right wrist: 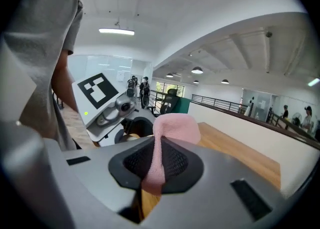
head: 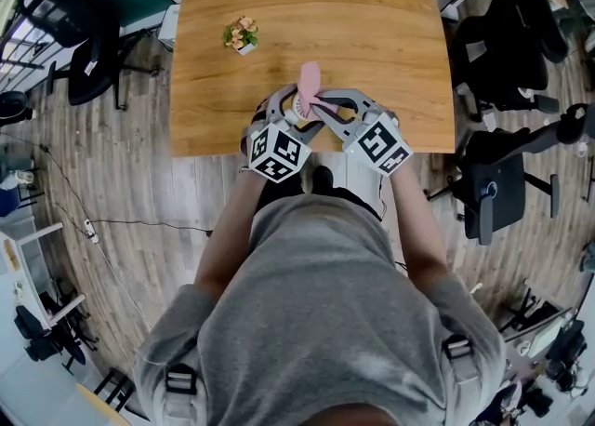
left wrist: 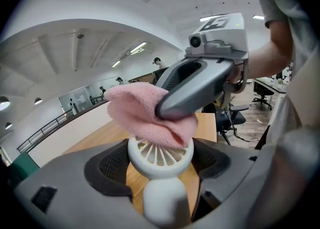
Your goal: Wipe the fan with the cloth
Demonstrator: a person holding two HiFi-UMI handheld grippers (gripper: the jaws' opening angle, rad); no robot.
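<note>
At the near table edge, close before the person's grey shirt: left gripper, whose jaws were clamped on either side of the round head of a white fan. Right gripper, whose jaws were closed on a pink cloth, held a fold pinched between the pads. The cloth lay pressed on the upper part of the fan's grille; bare ribs showed beneath it. Wooden table carried, farther on, one small potted plant, well apart from the grippers. Black office chairs stood beyond on the plank floor, at both sides.
</note>
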